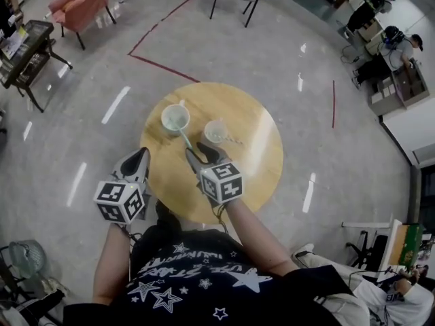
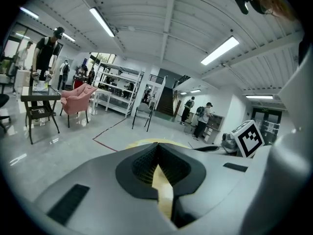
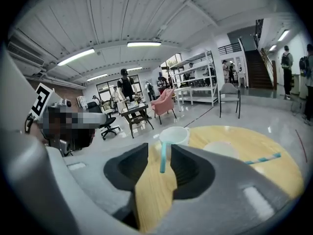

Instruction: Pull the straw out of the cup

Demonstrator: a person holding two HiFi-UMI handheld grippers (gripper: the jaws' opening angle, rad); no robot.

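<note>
Big open hall w/ glossy grey floor [image 1: 224, 53], red tape lines [image 1: 160, 63] on it, pink armchair [image 1: 80, 5] & dark side table [image 1: 27, 49] at far left, people at desks at far right. In the middle a round wooden table [image 1: 262, 175], person standing at its near side w/ a gripper in each hand. On the table: white cup [image 1: 175, 118] at left, clear cup [image 1: 215, 132] just beside it to the right, the 2 not touching. Teal straw [image 1: 185, 139] is in the white cup, top end leaning out over the near rim toward the person. Right gripper [image 1: 202, 152] is over the table near the white cup, pointing at it; in the right gripper view its jaws stand wide apart w/ the straw's free end between them, pads not pressing on it, a gap on both sides, so nothing is gripped. Same view shows a 2nd straw [image 3: 263, 158], blue-striped, lying flat on the wood to the right, past the clear cup. Left gripper [image 1: 141, 156] is at the table's left edge, well apart from both cups; in the left gripper view its jaws meet at the tips, closed w/ nothing between, only a sliver of tabletop seen thru the gap lower down. Right gripper's marker cube [image 2: 249, 137] shows at that view's right
</note>
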